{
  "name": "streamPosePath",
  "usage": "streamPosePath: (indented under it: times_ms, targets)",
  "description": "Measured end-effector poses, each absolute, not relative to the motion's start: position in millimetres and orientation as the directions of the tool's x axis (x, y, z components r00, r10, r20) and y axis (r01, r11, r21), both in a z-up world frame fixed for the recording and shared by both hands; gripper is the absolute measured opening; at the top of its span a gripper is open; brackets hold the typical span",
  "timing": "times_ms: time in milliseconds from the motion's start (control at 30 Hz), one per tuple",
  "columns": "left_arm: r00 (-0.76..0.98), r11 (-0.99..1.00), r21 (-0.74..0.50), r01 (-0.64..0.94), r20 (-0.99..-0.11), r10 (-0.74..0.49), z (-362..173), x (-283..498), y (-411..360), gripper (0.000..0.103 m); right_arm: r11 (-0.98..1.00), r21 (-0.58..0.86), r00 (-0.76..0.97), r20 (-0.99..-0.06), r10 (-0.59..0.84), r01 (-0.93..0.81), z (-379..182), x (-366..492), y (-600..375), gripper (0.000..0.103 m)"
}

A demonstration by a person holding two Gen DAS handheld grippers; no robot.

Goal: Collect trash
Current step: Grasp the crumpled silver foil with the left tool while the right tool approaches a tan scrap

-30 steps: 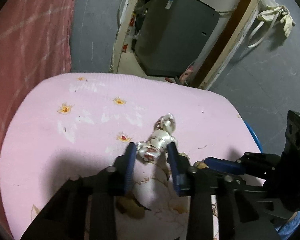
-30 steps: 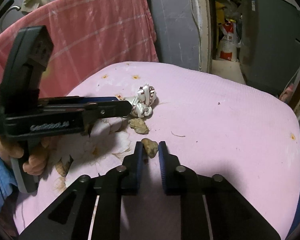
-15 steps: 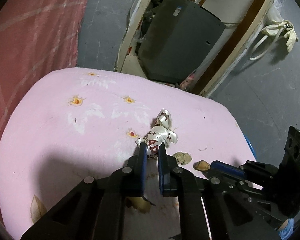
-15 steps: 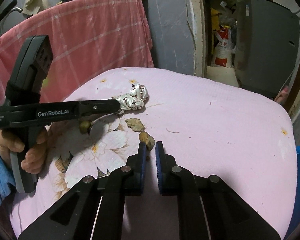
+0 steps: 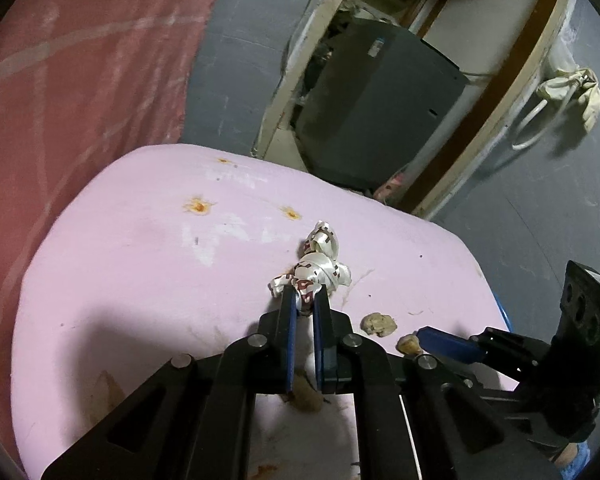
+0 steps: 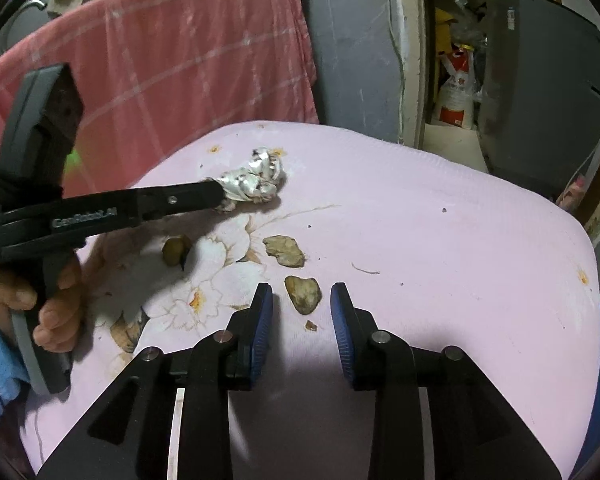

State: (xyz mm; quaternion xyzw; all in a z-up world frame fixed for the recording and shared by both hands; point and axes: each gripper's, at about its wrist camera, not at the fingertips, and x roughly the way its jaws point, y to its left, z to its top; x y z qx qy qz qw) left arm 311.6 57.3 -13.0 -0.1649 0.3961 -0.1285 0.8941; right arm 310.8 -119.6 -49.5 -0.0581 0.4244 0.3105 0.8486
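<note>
Jaws first: the left gripper (image 5: 304, 300) is pinched tight on the crumpled wrapper (image 5: 318, 270), a shiny white twist with red print, nipped at its near end while the rest fans out past the fingertips. From the right wrist view that same wrapper (image 6: 254, 184) sits clear of the pink cushion (image 6: 440, 240), casting a shadow beneath it, and the left gripper (image 6: 216, 196) reaches in from the far left with a bare hand (image 6: 40, 304) wrapped around its handle.

Moving right along the cushion: a small olive-brown lump (image 6: 175, 251) lies near the printed flowers, just under the left gripper's arm. Next comes a flat tan scrap (image 6: 285, 251), resting on the fabric on its own. Then a rounder brown scrap (image 6: 303, 294), and here is the right gripper (image 6: 302, 300), jaws spread wide, one blue pad on each side of that scrap and neither touching it. A tiny crumb (image 6: 310, 325) lies just below.

In the left wrist view the right gripper (image 5: 418, 346) pokes in from the right edge, its blue fingertip just beside the same brown scrap (image 5: 408, 345), the tan scrap (image 5: 378, 324) close by.

Behind the cushion, a pink checked cloth (image 6: 172, 68) hangs at left, and a dark grey box (image 6: 548, 88) stands in the doorway at right.
</note>
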Motion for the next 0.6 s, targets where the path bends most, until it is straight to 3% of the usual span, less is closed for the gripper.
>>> streamPosePath:
  times_ms: [100, 200, 367, 600]
  targets:
    - [0.670, 0.919, -0.383, 0.095, -0.658, -0.344, -10, 307, 56, 0.005, 0.806, 0.182, 0.432, -0.766, 0.476, -0.564, -52, 316, -119, 0.027]
    - [0.677, 0.921, -0.377, 0.095, -0.654, -0.338, -7, 303, 56, 0.004, 0.806, 0.198, 0.425, -0.767, 0.482, -0.557, -53, 319, -121, 0.016]
    - [0.706, 0.939, -0.325, 0.116, -0.638, -0.308, -2, 291, 47, 0.004, 0.810, 0.186, 0.462, -0.741, 0.487, -0.556, -51, 308, -125, 0.015]
    - [0.779, 0.944, -0.286, 0.163, -0.550, -0.301, 10, 260, 31, 0.004, 0.835, 0.131, 0.643, -0.578, 0.502, -0.534, -25, 265, -149, 0.015]
